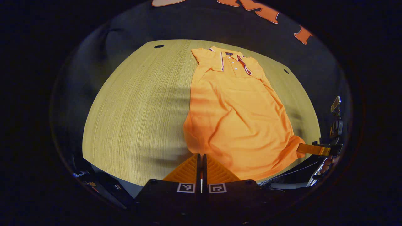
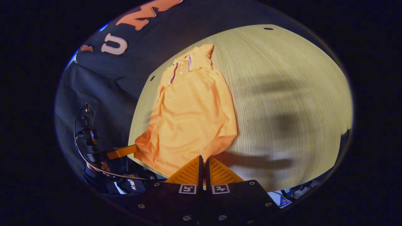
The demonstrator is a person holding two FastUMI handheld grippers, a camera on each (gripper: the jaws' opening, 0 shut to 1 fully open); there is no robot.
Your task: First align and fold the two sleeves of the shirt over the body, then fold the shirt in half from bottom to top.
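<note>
An orange polo shirt (image 1: 235, 110) lies face up on the wooden table (image 1: 141, 110), collar at the far end, hem toward me. It looks narrow, with the sleeves folded in over the body. My left gripper (image 1: 201, 155) is shut at the hem's near left corner, with fabric touching its tips. In the right gripper view the shirt (image 2: 191, 116) runs away from my right gripper (image 2: 203, 157), which is shut on the hem's other corner. Each gripper also appears from the side in the other's view, pinching its corner: the right gripper (image 1: 312, 149) and the left gripper (image 2: 121, 151).
Bare tabletop (image 2: 282, 94) stretches wide on both sides of the shirt, crossed by shadows. Small dark holes (image 1: 159, 46) mark the table's far corners. A hand (image 1: 328, 163) holds the right gripper past the near table edge. Black cloth walls stand behind the table.
</note>
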